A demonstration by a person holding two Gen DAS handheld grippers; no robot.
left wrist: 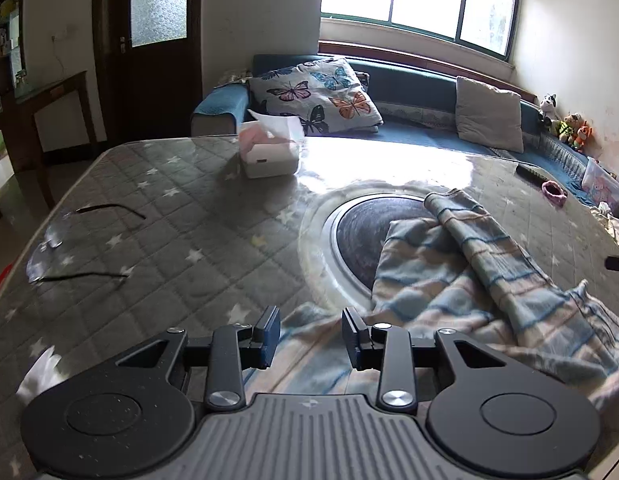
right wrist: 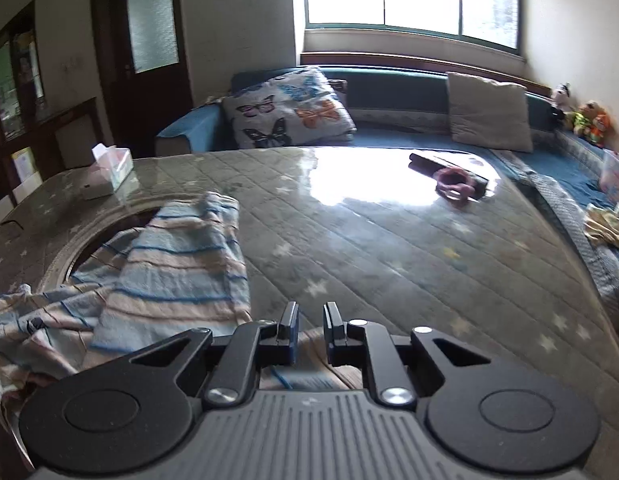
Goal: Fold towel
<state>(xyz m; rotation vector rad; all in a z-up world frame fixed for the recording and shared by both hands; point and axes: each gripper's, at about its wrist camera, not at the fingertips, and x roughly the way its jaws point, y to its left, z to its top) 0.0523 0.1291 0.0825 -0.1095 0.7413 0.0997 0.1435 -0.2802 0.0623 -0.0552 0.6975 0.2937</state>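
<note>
Striped towel (left wrist: 461, 280) lies rumpled on the quilted table (left wrist: 169, 216), one flap doubled over, partly across the round inset (left wrist: 357, 224). Left gripper (left wrist: 311, 336) gaping above a near edge; right gripper (right wrist: 310, 330) narrowly parted — cloth below, probably not pinched. Risk: glossy top lets the towel slide — fold skews.
</note>
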